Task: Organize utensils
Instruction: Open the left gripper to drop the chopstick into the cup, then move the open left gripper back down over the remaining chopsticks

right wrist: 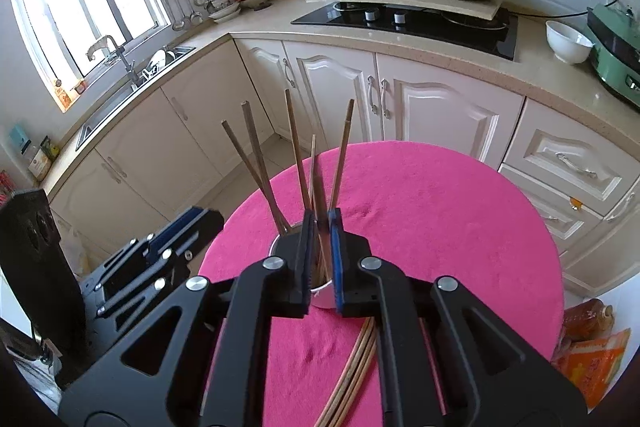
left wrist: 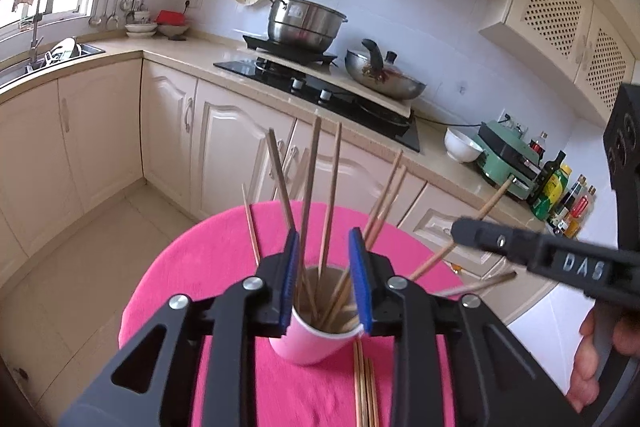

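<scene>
1. Both hands are working over the round counter under its bright pink cloth (right wrist: 440,211), with the small pink paper cup (left wrist: 308,341) standing near its middle.
2. The cup already bristles with a fan of long brown wooden chopsticks (left wrist: 310,187), leaning out in every direction, so I'd judge a good share of the sorting done.
3. The left tool (left wrist: 326,279) hangs over the cup with its blue pads parted. Several sticks rise through the gap, but the pads press on none of them. It holds nothing.
4. The right tool (right wrist: 320,255) is over the cup's mouth too. Its jaws stand close, only a narrow slot apart, with a stick or two standing in that slot. Whether the pads still pinch them I cannot tell.
5. From the left view the right tool comes in from the side, a bare hand (left wrist: 592,359) on its handle, with one chopstick crossing by its tip.
6. Not finished: a small bunch of loose wooden chopsticks (right wrist: 352,379) lies flat on the cloth just on the near side of the cup, partly hidden beneath the tools.
7. What is left, as I read it, is lifting that bunch and standing it in the cup with the rest.
</scene>
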Demonstrator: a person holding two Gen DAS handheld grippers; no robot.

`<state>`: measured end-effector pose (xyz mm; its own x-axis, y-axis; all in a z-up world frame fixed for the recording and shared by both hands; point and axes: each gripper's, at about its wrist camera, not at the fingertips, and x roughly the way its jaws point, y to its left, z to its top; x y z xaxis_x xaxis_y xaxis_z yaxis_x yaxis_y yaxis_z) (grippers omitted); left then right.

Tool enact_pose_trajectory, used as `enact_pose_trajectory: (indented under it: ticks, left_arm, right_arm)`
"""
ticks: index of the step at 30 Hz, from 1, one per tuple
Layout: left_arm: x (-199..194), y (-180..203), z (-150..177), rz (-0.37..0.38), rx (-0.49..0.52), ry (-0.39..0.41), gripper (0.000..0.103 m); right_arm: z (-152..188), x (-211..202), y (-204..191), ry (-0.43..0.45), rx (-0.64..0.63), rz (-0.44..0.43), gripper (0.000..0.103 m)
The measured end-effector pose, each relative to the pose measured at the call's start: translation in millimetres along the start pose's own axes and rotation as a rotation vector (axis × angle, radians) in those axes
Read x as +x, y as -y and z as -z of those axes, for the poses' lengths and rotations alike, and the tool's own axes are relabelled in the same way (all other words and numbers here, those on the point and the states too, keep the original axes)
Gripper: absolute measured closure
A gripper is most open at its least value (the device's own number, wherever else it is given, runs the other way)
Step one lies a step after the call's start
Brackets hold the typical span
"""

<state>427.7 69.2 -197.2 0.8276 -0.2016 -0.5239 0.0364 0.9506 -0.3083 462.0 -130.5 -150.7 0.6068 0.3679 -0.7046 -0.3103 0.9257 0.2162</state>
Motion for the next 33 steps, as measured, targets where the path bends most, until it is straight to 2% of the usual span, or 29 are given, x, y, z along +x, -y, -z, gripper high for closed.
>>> enact_pose_trajectory:
  ticks: [1, 3, 10, 14, 16, 22, 29, 33]
  left_arm:
    - [-1.5, 1.8, 1.8, 0.000, -0.002, -0.003, 0.076]
    - [-5.8, 5.5, 5.4, -0.002, -0.003, -0.010, 0.075]
    - [-17.1, 18.9, 26.7, -0.032, 0.030, -0.076, 0.075]
    - [-9.6, 27.4, 51.6, -0.052, 0.063, -0.185, 0.075]
    - [-0.6, 32.0, 66.7, -0.053, 0.079, -0.266, 0.075]
    - [36.2, 42.4, 110.2, -0.052, 0.106, -0.499, 0.075]
    - [72.2, 48.3, 146.7, -0.048, 0.139, -0.658, 0.075]
    - [87.2, 47.5, 161.8, -0.075, 0.172, -0.704, 0.075]
  right_arm:
    - [0.9, -3.7, 1.2, 0.008, 0.000, 0.001, 0.075]
    - [2.0, -10.0, 2.5, 0.020, 0.005, -0.004, 0.058]
    - [11.6, -50.9, 17.8, 0.089, 0.033, 0.010, 0.058]
    - [24.4, -73.4, 36.7, 0.107, 0.052, 0.062, 0.058]
    - [33.8, -78.4, 45.9, 0.099, 0.069, 0.079, 0.058]
    - [78.6, -71.1, 74.6, 0.009, 0.132, 0.139, 0.058]
    - [127.4, -45.3, 90.2, -0.111, 0.194, 0.164, 0.058]
    - [150.2, -32.4, 96.4, -0.168, 0.228, 0.163, 0.058]
